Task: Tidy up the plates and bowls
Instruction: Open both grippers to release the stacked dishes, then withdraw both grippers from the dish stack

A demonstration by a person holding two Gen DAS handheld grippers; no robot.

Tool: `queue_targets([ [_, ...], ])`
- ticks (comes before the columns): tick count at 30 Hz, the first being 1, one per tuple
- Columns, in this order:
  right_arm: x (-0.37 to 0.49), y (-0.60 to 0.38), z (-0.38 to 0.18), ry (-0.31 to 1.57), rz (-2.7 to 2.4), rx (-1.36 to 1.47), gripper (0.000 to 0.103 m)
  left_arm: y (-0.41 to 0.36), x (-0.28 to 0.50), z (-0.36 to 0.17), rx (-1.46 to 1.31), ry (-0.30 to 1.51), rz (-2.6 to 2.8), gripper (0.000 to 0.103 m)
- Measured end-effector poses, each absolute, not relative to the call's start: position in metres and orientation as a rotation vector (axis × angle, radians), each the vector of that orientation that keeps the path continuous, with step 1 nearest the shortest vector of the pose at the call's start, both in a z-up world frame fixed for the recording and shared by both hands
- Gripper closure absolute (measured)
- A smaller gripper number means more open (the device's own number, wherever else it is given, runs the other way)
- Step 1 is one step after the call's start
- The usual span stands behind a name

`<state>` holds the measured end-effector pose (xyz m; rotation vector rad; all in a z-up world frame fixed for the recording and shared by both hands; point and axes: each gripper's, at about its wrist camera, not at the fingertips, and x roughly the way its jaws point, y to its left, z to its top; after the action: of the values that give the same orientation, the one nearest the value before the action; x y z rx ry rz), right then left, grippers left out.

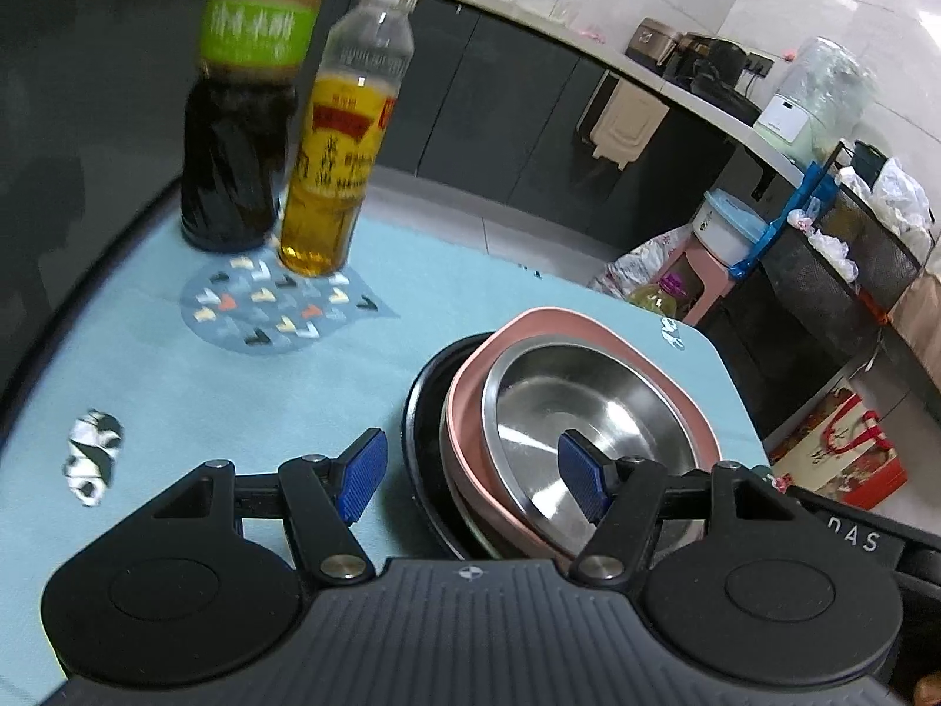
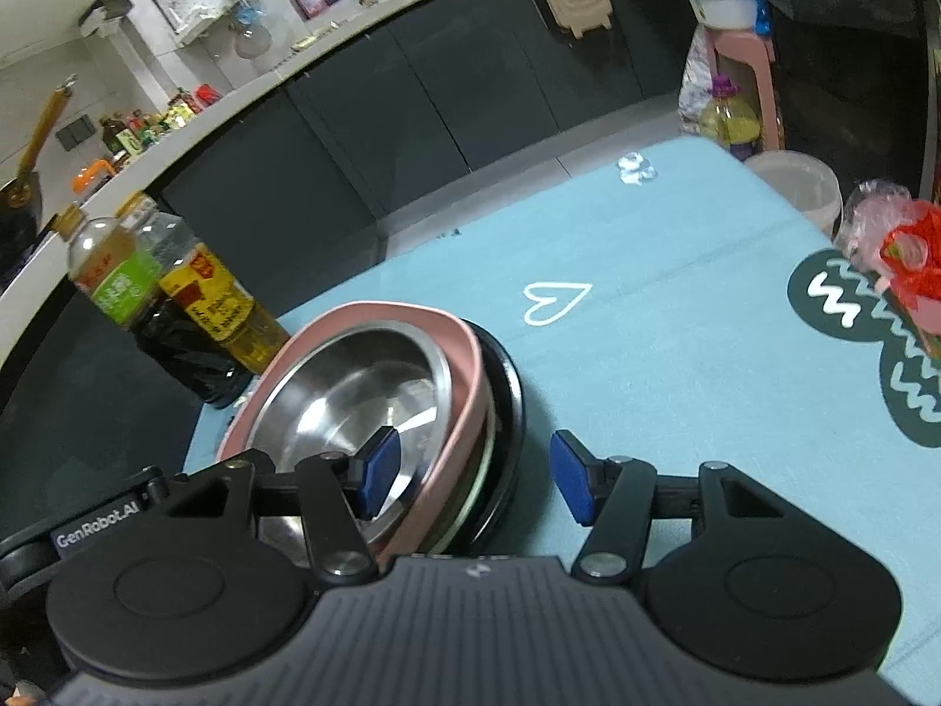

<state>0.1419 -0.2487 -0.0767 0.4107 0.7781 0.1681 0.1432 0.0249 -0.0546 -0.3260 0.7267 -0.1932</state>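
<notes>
Plates and bowls sit nested in one stack on the light-blue table [image 2: 676,365]: a steel bowl [image 1: 582,412] inside a pink bowl [image 1: 594,326], on a black plate [image 1: 420,429]. The stack lies near the table's left edge as the right wrist view shows it, just beside two bottles, one dark [image 2: 153,323] and one yellow [image 2: 229,317]. Left gripper [image 1: 470,479] is spread wide, straddling the stack's rim, one pad over the steel bowl, the other over the cloth. Right gripper [image 2: 473,473] is likewise released, straddling the opposite rim, clasping nothing.
</notes>
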Motion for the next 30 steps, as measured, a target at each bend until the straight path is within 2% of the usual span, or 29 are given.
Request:
queue_targets([
  [12, 0.097, -0.224, -0.059, 0.683, 0.185, 0.276, 0.056, 0.009, 0.089, -0.026, -0.176, 0.597, -0.183, 0.042],
  [30, 0.044, -0.212, -0.042, 0.598, 0.127, 0.206, 0.056, -0.003, 0.029, -0.016, -0.017, 0.602, -0.104, 0.042],
])
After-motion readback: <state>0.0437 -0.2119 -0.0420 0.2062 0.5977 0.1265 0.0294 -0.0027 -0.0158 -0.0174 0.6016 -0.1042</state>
